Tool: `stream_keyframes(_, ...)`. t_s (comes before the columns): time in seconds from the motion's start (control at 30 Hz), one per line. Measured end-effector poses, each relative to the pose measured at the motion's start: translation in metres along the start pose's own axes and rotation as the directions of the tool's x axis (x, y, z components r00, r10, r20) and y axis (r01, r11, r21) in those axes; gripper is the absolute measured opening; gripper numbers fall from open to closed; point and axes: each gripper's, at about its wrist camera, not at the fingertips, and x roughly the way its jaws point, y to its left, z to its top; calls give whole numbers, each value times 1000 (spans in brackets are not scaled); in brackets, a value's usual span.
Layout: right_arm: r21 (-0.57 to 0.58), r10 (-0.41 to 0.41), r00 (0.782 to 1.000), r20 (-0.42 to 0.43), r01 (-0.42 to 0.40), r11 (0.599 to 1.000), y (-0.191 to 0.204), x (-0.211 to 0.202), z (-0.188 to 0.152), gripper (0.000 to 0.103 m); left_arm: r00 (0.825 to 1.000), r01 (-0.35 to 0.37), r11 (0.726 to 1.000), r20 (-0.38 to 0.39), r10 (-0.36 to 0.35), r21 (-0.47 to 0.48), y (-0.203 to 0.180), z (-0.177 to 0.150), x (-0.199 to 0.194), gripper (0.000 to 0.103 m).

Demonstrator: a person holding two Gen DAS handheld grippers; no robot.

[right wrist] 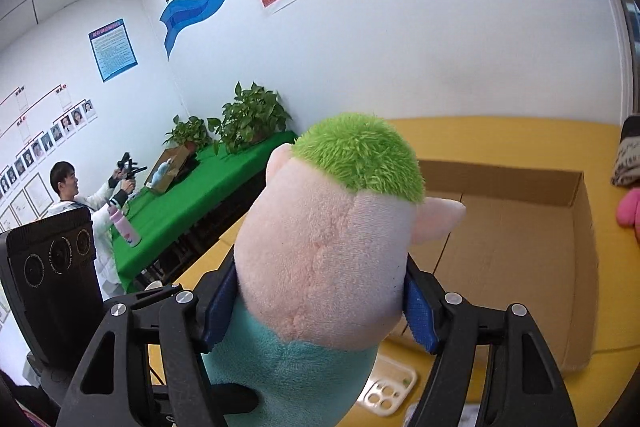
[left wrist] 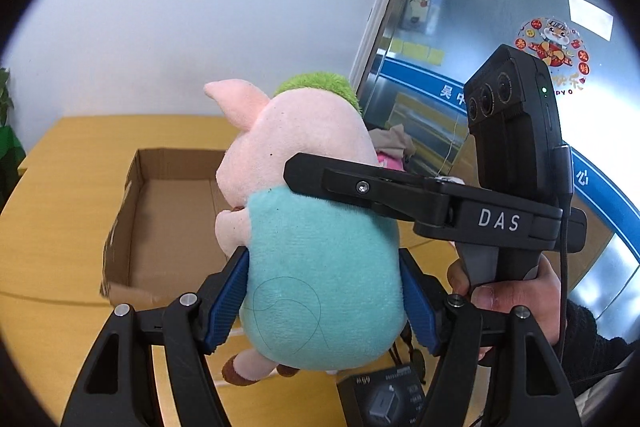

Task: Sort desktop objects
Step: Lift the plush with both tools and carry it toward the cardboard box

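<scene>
Blue ribbed pads of the left gripper (left wrist: 324, 301) press into the teal belly of one plush pig (left wrist: 312, 227) at the lower centre of the left wrist view, so that gripper is closed on the toy's body. In the right wrist view the right gripper (right wrist: 320, 307) is likewise clamped on the same pig (right wrist: 332, 239), its pads squeezing the pink head just under the green tuft; both grippers hold the one toy at once, body and head. From the left gripper the pig's long axis runs up and slightly left, feet at the bottom of the frame, green hair at upper centre. One open cardboard box (left wrist: 168, 211) sits on the yellow table (left wrist: 52, 227) behind and to the left of the toy in the left view, and to the right of it in the right view (right wrist: 520, 267), with the pig held above the table near the box's front edge. Judging by this, the move ahead carries the pig forward over the rim into the box, and neither gripper is clearly nearer. Also counted: one white phone case (right wrist: 386, 393) at the bottom of the right view, one black packaged box (left wrist: 384, 399) at the bottom of the left.
</scene>
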Motion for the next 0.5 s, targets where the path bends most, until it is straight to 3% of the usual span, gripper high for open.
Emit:
stream_keyframes(0.3,-75,-6,999,46,10,997,5,24,80,76,997,-5,1000,73,4,21,35,72,3,71)
stream_keyframes(0.5,-96,8,999,52,-3,995,-5,64,134,76,997,-20,1000,71,19,12,75,121,25,71)
